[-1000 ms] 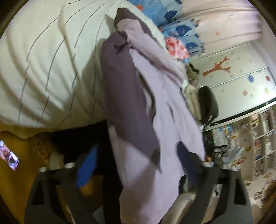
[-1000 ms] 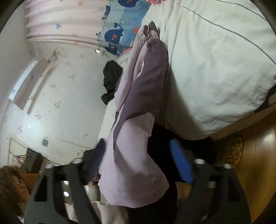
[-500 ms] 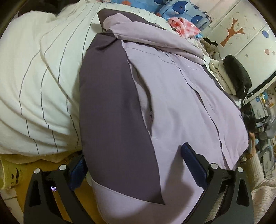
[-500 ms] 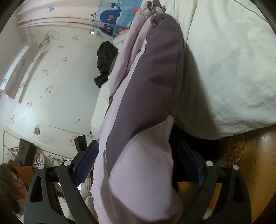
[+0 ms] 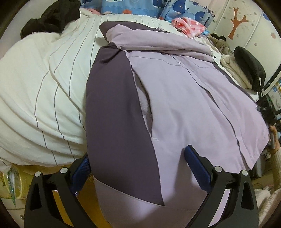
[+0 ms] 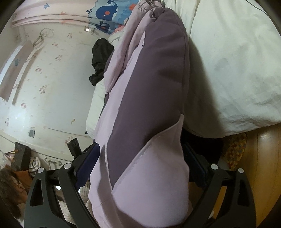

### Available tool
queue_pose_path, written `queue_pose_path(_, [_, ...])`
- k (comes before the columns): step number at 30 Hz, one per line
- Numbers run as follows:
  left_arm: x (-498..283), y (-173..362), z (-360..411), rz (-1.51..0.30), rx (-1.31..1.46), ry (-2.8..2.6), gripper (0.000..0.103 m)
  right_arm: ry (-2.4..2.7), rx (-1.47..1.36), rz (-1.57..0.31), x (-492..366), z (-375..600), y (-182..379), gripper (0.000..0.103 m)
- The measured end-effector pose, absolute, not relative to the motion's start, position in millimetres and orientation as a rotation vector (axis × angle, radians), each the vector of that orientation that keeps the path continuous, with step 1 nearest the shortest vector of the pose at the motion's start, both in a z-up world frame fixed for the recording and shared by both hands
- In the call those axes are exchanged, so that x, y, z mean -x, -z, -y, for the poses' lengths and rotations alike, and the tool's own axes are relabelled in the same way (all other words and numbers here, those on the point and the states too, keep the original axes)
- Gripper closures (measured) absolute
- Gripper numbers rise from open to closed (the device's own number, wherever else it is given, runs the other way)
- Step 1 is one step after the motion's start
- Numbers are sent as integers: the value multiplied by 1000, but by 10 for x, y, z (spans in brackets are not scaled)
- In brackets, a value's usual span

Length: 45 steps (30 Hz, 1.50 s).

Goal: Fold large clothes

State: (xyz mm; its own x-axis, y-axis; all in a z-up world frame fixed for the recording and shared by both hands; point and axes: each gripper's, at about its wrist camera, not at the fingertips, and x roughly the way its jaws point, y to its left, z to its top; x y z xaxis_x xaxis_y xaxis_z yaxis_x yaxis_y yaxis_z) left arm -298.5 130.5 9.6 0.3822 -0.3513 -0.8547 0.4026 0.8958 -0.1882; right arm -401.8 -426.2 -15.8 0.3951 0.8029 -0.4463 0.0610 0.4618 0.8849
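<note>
A large lilac and dark purple jacket [image 5: 175, 98] lies spread over a white striped duvet [image 5: 43, 84] on the bed, its hem at the near edge. My left gripper [image 5: 138, 166] has its jaws wide apart with the jacket's hem bulging between them; the blue pads [image 5: 196, 166] stand at the cloth's sides. In the right wrist view the same jacket [image 6: 144, 108] hangs as a thick fold between the wide-set jaws of my right gripper [image 6: 140, 164]. Whether either gripper pinches the cloth is hidden by the fabric.
A black garment [image 5: 52, 17] lies at the duvet's far left. Pink cloth [image 5: 188, 26], beige clothes and a black cushion [image 5: 251, 68] lie far right. Whale-print curtains [image 6: 108, 14] hang behind. Yellow wooden floor [image 6: 260, 166] runs below the bed. A person's head [image 6: 12, 185] shows low left.
The jacket has gone from hanging bunched in the air to lying spread flat on the duvet. Both grippers have moved closer to the bed, jaws opening wider around the hem.
</note>
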Motion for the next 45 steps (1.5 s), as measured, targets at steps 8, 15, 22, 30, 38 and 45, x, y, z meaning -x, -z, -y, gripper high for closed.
queue_pose_path(8, [3001, -94, -1265, -1058, -94, 461, 8, -578, -994, -1088, 4016, 4224, 193, 12])
queue_pose_path(15, [3028, -98, -1232, -1049, -116, 447, 7, -574, -998, -1093, 4018, 4213, 227, 11])
queue_pose_path(22, [3035, -93, -1239, -1051, -109, 451, 7, -574, -1003, -1095, 4026, 4206, 269, 10])
queue_pose_path(30, [3030, -72, -1266, -1057, -93, 460, 7, -574, -1009, -1096, 4043, 4191, 303, 9])
queue_pose_path(38, [2808, 48, -1800, -1109, 317, 642, 7, -611, -1008, -1077, 4081, 4175, 287, 9])
queue_pose_path(45, [2659, 566, -2099, -1234, 597, 748, 7, -641, -1021, -1068, 4096, 4171, 297, 7])
